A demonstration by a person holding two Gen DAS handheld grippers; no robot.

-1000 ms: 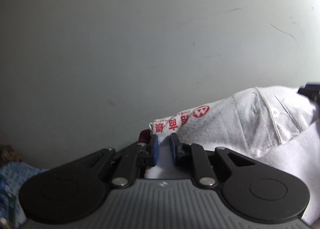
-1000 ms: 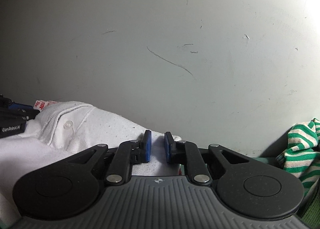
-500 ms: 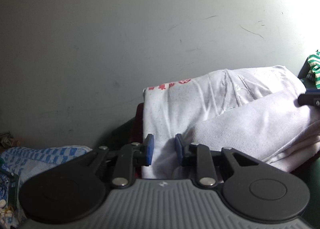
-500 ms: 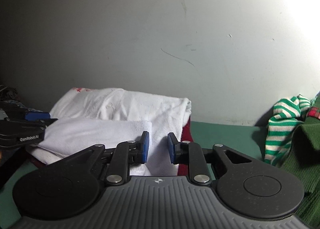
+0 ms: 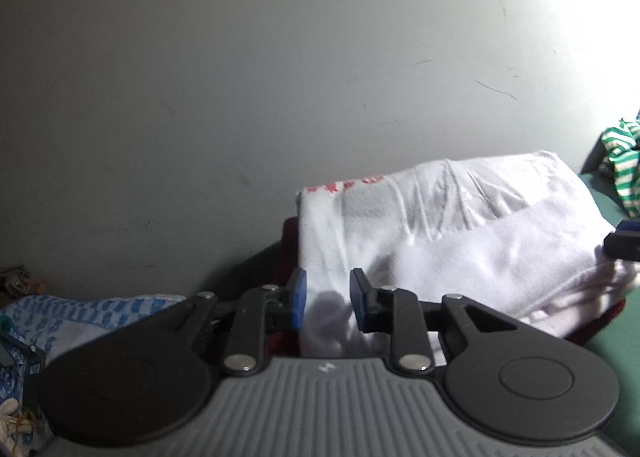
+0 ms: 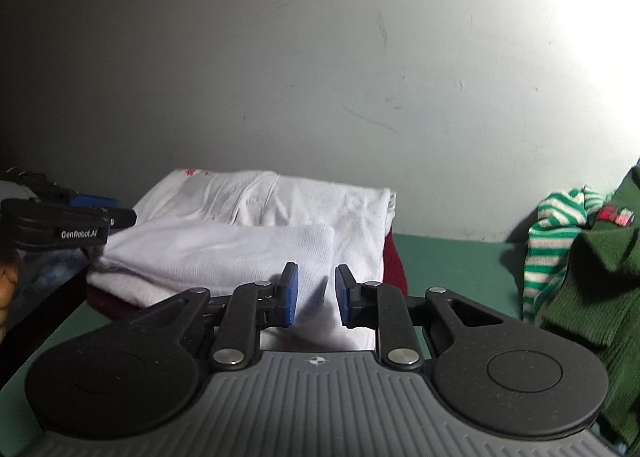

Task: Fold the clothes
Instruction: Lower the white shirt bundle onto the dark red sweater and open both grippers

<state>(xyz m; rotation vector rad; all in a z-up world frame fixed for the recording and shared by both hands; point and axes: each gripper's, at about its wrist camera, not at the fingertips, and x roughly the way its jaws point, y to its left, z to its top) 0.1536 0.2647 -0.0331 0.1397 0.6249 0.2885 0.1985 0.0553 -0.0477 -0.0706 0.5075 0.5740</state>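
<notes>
Apparently the white shirt (image 6: 280, 209) is already folded: it lies as a neat packet against the grey wall (image 6: 280, 57), on top of a dark red garment (image 6: 394, 265) on the green surface (image 6: 452, 261). Both tools sit at the shirt's near edge, the left gripper (image 5: 325, 299) at its left corner and the right gripper (image 6: 312, 293) at its right. Each pair of blue pads stands parted with nothing pinched between them, cloth showing only behind the gap. A striped green-and-white garment (image 6: 556, 233) waits well to the shirt's right, probably next.
</notes>
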